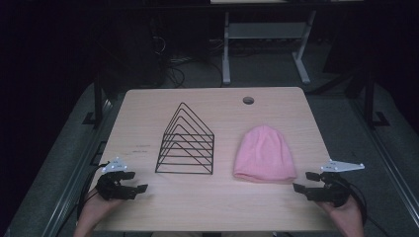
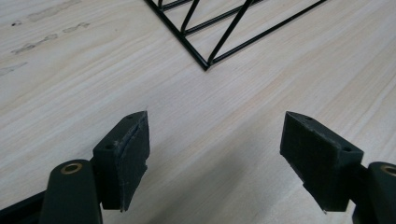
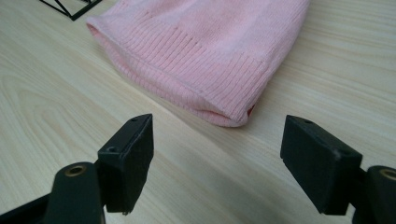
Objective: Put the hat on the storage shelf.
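The pink hat (image 1: 264, 154) lies flat on the wooden table (image 1: 276, 207), right of centre, with its ribbed brim toward the person and its crown pointing away; it sits just ahead of the right gripper (image 1: 305, 181) and beside the black wire rack (image 1: 186, 143), apart from it. The knit looks light, soft and limp, so it will likely sag and fold when lifted rather than hold shape; it is not fragile and should not slip on the pads. The best hold is judged to be the doubled ribbed brim (image 3: 205, 95), near its corner, where the fabric is thickest. The right gripper's jaws stand spread with nothing between them. The left gripper (image 1: 139, 181) rests near the rack's front corner, jaws likewise spread and empty. A small red patch at the brim corner (image 3: 251, 110) cannot be identified. The hat's underside is hidden, and both gripper views cut off the rack's upper wires.
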Tool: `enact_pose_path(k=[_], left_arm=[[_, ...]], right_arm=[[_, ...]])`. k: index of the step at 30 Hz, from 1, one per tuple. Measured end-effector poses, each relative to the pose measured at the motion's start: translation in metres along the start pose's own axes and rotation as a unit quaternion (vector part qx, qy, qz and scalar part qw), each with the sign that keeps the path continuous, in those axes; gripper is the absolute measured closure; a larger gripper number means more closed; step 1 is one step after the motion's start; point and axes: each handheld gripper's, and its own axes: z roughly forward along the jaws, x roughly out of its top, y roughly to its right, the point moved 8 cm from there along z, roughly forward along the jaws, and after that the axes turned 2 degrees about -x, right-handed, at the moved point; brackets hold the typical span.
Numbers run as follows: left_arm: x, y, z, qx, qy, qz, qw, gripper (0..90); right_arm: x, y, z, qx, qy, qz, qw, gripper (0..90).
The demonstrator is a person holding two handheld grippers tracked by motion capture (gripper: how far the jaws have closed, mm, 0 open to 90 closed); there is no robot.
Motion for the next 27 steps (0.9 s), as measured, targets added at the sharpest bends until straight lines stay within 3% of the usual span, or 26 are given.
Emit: enact_pose_path(k=[8,15,18,23,27], left_arm=[[-0.002,0.003,0.002,-0.006,-0.007,0.004,1.0,24.2],[-0.001,0.003,-0.001,-0.007,0.001,0.002,1.0,24.2],[0.0,0.003,-0.001,-0.004,0.002,0.004,1.0,24.2],[0.0,0.003,0.0,-0.003,-0.001,0.006,1.0,24.2],[0.0,0.004,0.0,-0.002,-0.001,0.005,1.0,24.2]], right_arm=[[0.003,-0.002,-0.001,-0.002,0.005,0.003,1.0,25.1],[0.011,-0.009,-0.002,-0.001,0.008,-0.007,0.9999,24.3],[0.015,-0.012,-0.002,0.006,-0.003,-0.008,0.9999,23.4],[0.034,-0.011,-0.003,0.019,0.008,-0.011,0.9997,22.6],[0.047,-0.007,0.0,0.022,-0.003,-0.015,0.9996,21.7]])
